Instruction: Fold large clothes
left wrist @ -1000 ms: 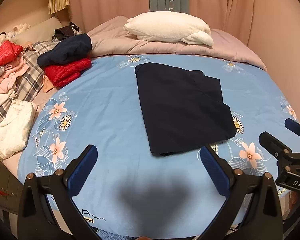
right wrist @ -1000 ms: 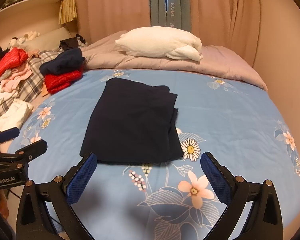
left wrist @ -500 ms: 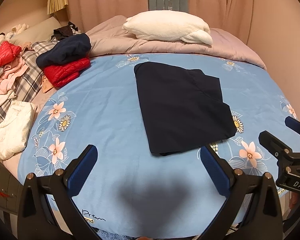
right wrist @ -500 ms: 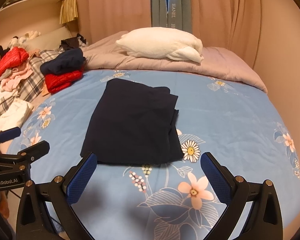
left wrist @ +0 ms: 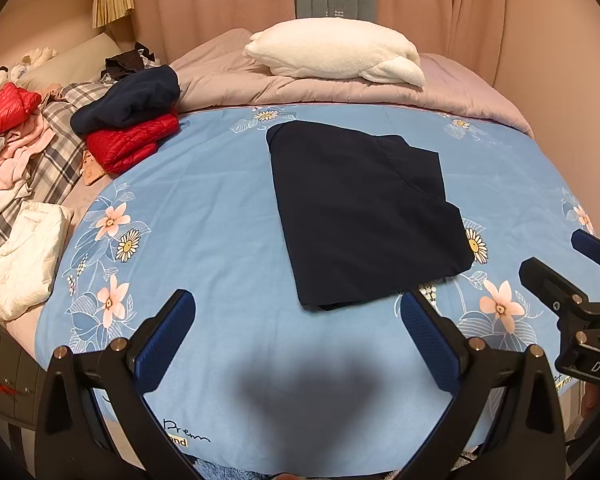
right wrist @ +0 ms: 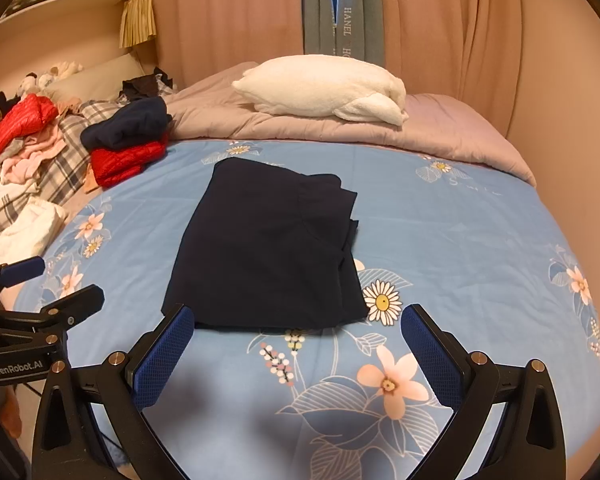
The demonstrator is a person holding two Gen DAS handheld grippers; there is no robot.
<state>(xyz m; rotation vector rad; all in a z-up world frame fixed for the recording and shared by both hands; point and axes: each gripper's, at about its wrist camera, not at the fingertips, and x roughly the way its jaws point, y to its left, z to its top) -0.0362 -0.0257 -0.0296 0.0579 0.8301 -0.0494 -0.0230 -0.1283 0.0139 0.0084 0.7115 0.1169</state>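
On the bed (left wrist: 228,184), a blue sheet printed with flowers carries a dark navy garment (left wrist: 360,216), folded into a flat rectangle near the middle. Behind it lie a mauve quilt (left wrist: 340,88) and a white pillow (left wrist: 332,50), with pink curtains (right wrist: 240,12) beyond. To the left are loose clothes (left wrist: 24,148) and a navy-on-red folded stack (left wrist: 132,124). The left tongs (left wrist: 298,340) and the right tongs (right wrist: 296,356) hover spread wide, empty, just short of the garment's near edge.
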